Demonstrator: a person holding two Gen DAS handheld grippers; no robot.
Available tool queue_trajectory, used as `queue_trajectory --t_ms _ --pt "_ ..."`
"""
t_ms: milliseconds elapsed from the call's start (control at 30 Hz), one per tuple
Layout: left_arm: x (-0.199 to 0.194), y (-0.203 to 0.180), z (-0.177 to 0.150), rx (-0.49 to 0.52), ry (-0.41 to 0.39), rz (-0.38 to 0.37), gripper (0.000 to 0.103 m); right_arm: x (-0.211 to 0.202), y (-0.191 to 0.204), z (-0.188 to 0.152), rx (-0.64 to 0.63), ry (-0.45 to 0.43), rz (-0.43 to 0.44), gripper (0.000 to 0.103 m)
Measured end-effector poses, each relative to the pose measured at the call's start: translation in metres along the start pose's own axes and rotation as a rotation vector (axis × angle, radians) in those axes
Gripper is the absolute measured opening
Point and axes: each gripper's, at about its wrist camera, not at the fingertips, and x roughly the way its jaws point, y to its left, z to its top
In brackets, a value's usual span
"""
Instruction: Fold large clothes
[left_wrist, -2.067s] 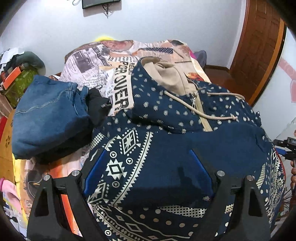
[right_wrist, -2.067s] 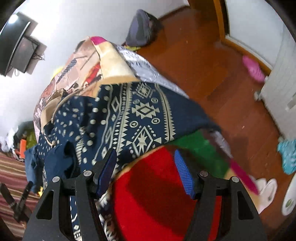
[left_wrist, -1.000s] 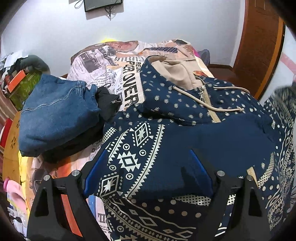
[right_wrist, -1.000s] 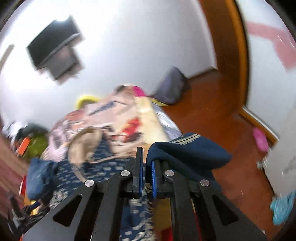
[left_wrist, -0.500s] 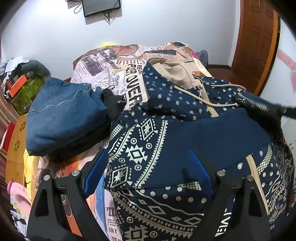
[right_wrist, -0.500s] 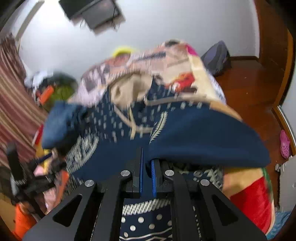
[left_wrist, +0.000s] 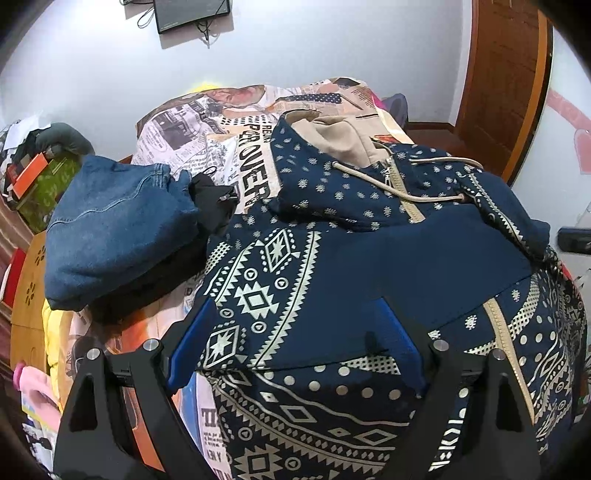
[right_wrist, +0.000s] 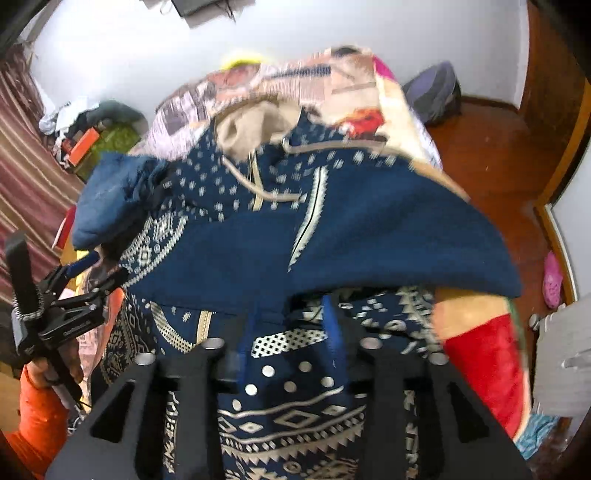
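The blue-padded fingers (left_wrist: 190, 343) of the left gripper (left_wrist: 291, 343) stand wide apart and hold nothing; they hover just above the navy blue zip hoodie with cream geometric print (left_wrist: 369, 266). The right gripper (right_wrist: 290, 325) has its fingers (right_wrist: 332, 328) apart too, with a smaller gap, and no cloth is pinched between them; the picture there is blurred.

The hoodie lies on the bed with the newspaper-print cover (left_wrist: 207, 125), hood toward the wall, and shows its beige lining (left_wrist: 340, 136) and cream drawstrings (left_wrist: 406, 192). Both sleeves are laid across the chest: one patterned sleeve (left_wrist: 266, 288) from the left, and one plain navy part (right_wrist: 388, 236) from the right, which lies on top near the zipper.

Just beside the hoodie, on the left, sits a folded pair of blue denim jeans (left_wrist: 114, 221) on top of a black garment (left_wrist: 214, 203). In the right wrist view, the left gripper (right_wrist: 88, 273) shows at the left edge, held by a hand (right_wrist: 55, 365) with an orange sleeve (right_wrist: 33, 421). A dark screen (left_wrist: 192, 13) hangs on the white wall (left_wrist: 332, 44).
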Motion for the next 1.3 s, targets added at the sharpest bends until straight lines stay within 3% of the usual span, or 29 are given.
queue_trajectory --t_ms 33,167,267,333,400,633,867,1067,1200,1267,1300 --pt "0.000 -0.001 0.001 0.001 -0.001 -0.002 0.088 -0.004 0.000 -0.001 0.002 -0.018 -0.004 0.047" --pt "0.001 -0.006 0.005 0.005 -0.004 -0.007 0.088 -0.032 -0.017 -0.001 0.059 -0.114 -0.038 0.048" --pt "0.001 -0.011 0.008 0.009 -0.008 -0.009 0.088 -0.048 -0.043 0.003 0.166 -0.187 -0.085 0.050" --pt "0.001 -0.013 0.009 0.012 -0.009 -0.010 0.088 -0.051 -0.064 0.004 0.247 -0.213 -0.120 0.061" --pt "0.002 -0.015 0.009 0.015 -0.009 -0.012 0.088 -0.050 -0.082 0.005 0.320 -0.225 -0.127 0.061" --pt "0.008 -0.020 0.008 0.017 0.010 -0.007 0.088 -0.015 -0.130 0.000 0.502 -0.156 -0.105 0.062" --pt "0.014 -0.021 0.010 0.008 0.024 -0.002 0.088 0.036 -0.159 -0.014 0.645 -0.028 0.033 0.062" --pt "0.019 -0.019 0.010 0.000 0.029 0.003 0.088 0.056 -0.176 -0.012 0.750 -0.024 0.105 0.062" --pt "0.020 -0.017 0.011 -0.008 0.030 0.005 0.088 0.062 -0.182 -0.007 0.757 -0.040 0.111 0.062" --pt "0.021 -0.016 0.011 -0.011 0.028 0.008 0.088 0.061 -0.178 -0.003 0.723 -0.049 0.075 0.056" --pt "0.020 -0.015 0.011 -0.013 0.027 0.010 0.088 0.061 -0.176 -0.001 0.703 -0.050 0.055 0.043"
